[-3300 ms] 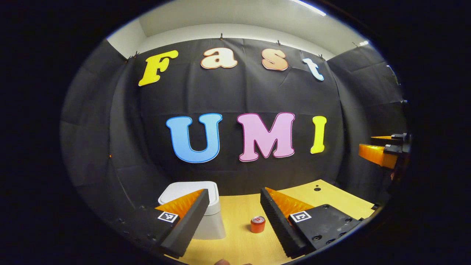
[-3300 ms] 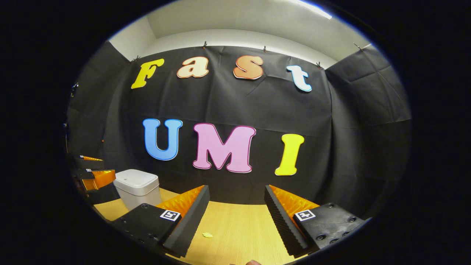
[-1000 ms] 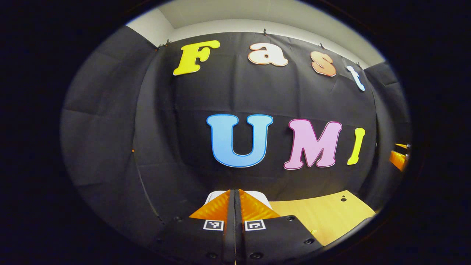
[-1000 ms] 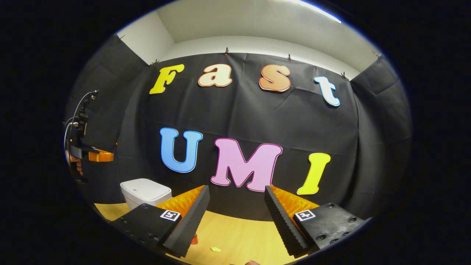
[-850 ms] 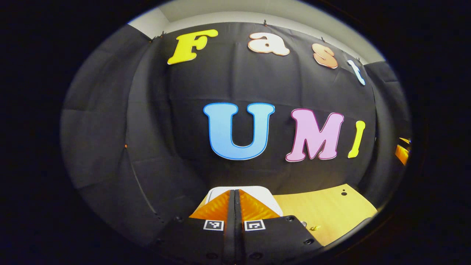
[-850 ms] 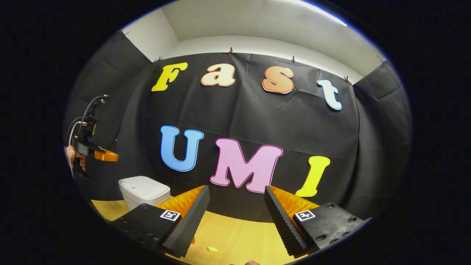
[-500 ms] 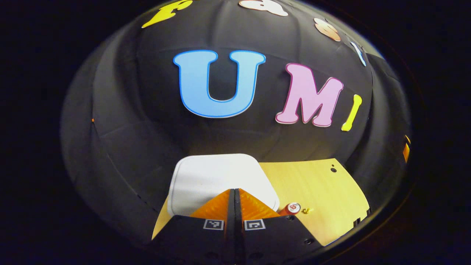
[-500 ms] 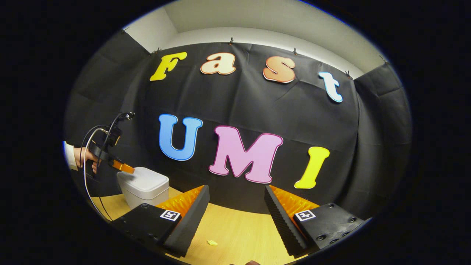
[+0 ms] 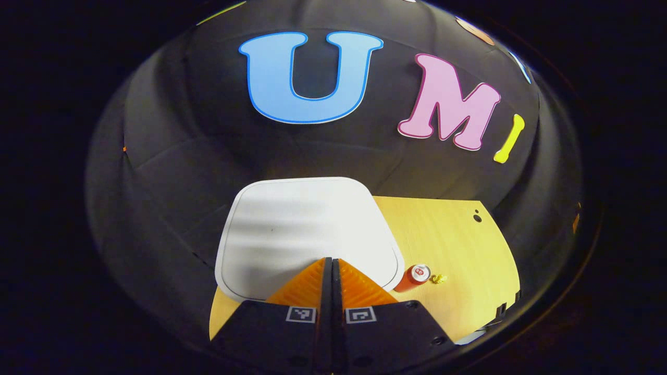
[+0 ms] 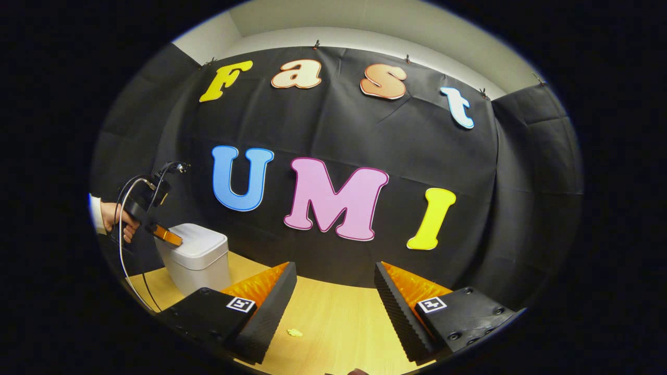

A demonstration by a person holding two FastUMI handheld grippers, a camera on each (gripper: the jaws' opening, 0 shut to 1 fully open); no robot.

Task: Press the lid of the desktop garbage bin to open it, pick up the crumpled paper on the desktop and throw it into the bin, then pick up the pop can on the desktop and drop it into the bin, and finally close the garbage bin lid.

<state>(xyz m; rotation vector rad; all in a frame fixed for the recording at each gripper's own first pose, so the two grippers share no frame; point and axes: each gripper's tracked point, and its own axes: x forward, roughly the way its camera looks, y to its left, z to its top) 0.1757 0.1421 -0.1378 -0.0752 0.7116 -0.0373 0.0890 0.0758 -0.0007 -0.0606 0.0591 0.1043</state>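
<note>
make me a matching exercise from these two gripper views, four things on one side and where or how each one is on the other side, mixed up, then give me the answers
Things:
1. left gripper
2. right gripper
3. pop can
4. crumpled paper

Places or states:
A. small yellow wad lying on the wooden desktop
B. fingers wide apart above the desktop, holding nothing
C. fingers closed together, tips at the near edge of the white bin lid
D. red, standing on the desktop right beside the bin

Pairs: 1-C, 2-B, 3-D, 4-A
</note>
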